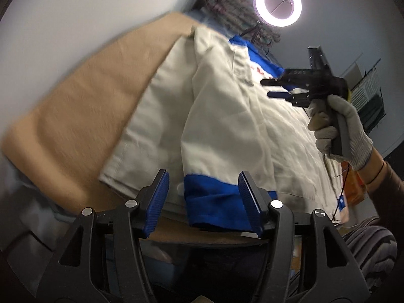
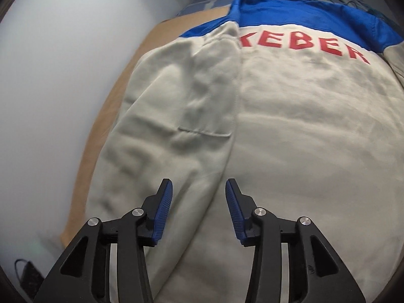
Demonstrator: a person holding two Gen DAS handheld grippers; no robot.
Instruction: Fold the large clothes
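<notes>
A large cream jacket [image 1: 227, 116] with blue trim lies spread on a tan table [image 1: 75, 106]. My left gripper [image 1: 204, 174] hovers at the near table edge. Its jaws stand apart around the blue cuff [image 1: 214, 202] of a sleeve folded over the body, and the left pad is clear of the cloth. Farther back a gloved hand [image 1: 346, 131] holds my right gripper [image 1: 265, 88] open over the upper jacket. In the right wrist view that gripper [image 2: 199, 181] is open just above the folded sleeve [image 2: 181, 116], below red letters [image 2: 303, 45] and a blue yoke [image 2: 303, 10].
A lit ring light [image 1: 277, 3] stands behind the table beside a bundle of patterned cloth [image 1: 227, 7]. A pale wall [image 2: 63, 88] runs along the table's left side. A small dark object with a cord [image 2: 27, 275] lies low by that wall.
</notes>
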